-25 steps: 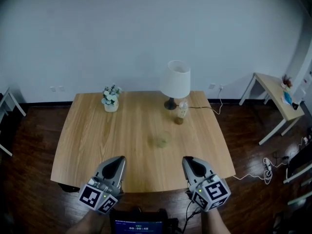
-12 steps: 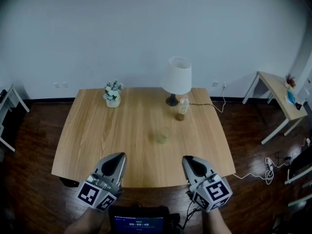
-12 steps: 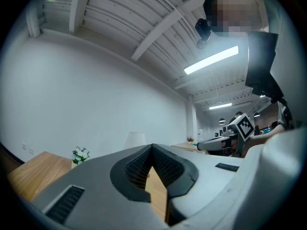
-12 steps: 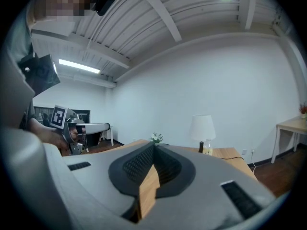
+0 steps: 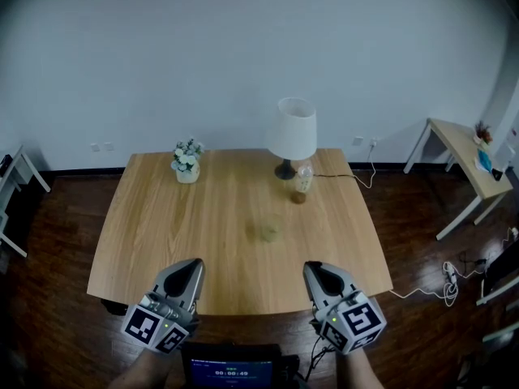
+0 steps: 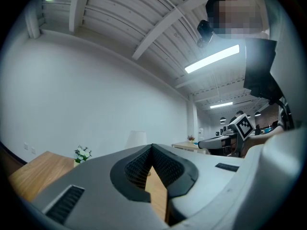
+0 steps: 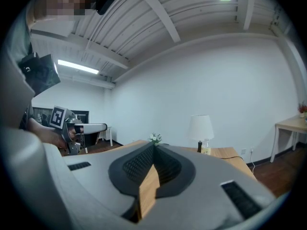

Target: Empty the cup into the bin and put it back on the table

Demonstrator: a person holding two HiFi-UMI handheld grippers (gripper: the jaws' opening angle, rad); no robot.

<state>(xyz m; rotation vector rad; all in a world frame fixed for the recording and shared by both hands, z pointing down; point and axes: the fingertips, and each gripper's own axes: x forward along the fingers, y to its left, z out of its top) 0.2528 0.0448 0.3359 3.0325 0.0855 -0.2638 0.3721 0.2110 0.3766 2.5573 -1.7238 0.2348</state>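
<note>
A small, pale, see-through cup (image 5: 270,231) stands upright on the wooden table (image 5: 162,225), a little in front of its middle. Both grippers hover at the near table edge, well short of the cup. My left gripper (image 5: 195,263) is shut with nothing in it, and its jaws meet at the tips in the left gripper view (image 6: 152,147). My right gripper (image 5: 310,266) is also shut and empty (image 7: 154,146). In both gripper views the jaws hide the cup. I see no bin in any view.
At the back of the table are a white-shaded lamp (image 5: 293,132), a small bottle (image 5: 302,183) beside it and a pot of flowers (image 5: 186,162). A cable (image 5: 422,286) trails over the dark floor at the right. A side table (image 5: 462,156) stands far right.
Both grippers stay at the near table edge, shut. Only the head view drifts slightly.
</note>
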